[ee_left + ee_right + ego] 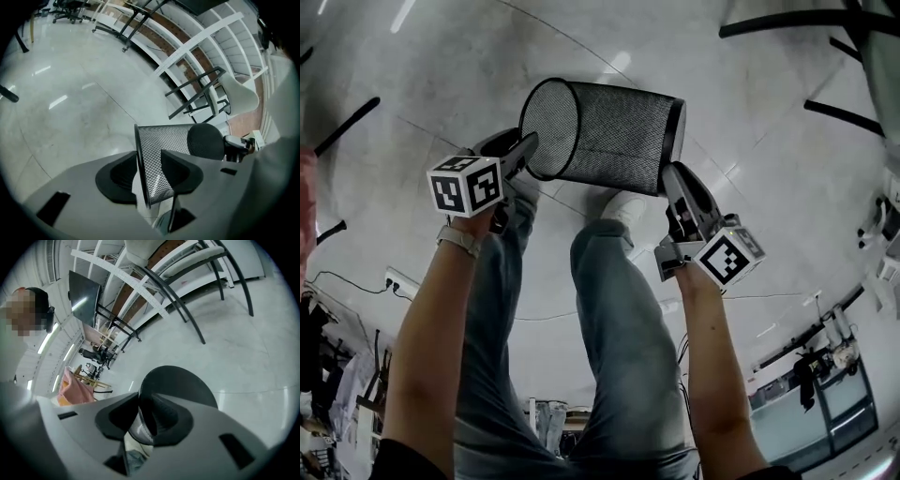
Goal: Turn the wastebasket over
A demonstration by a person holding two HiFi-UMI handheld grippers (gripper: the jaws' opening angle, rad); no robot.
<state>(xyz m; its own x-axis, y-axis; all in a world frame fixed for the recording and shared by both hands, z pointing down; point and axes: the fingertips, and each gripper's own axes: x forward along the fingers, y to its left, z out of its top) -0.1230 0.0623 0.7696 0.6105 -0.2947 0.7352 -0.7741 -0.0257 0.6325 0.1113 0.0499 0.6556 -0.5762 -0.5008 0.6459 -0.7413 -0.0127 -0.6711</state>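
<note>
Right claw (140, 416) is clamping basket (614, 131) base, holding it sideways mid-flip | left claw (147, 173) is straddling mouth rim, jaws apart, likely guiding rotation.

Black mesh wastebasket (609, 136) — tipped on side, aloft, open mouth facing left.

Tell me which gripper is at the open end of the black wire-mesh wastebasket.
The left gripper: its jaws straddle the open rim of the black wire-mesh wastebasket, which lies sideways in the air. The right gripper grips the closed base instead.
</note>
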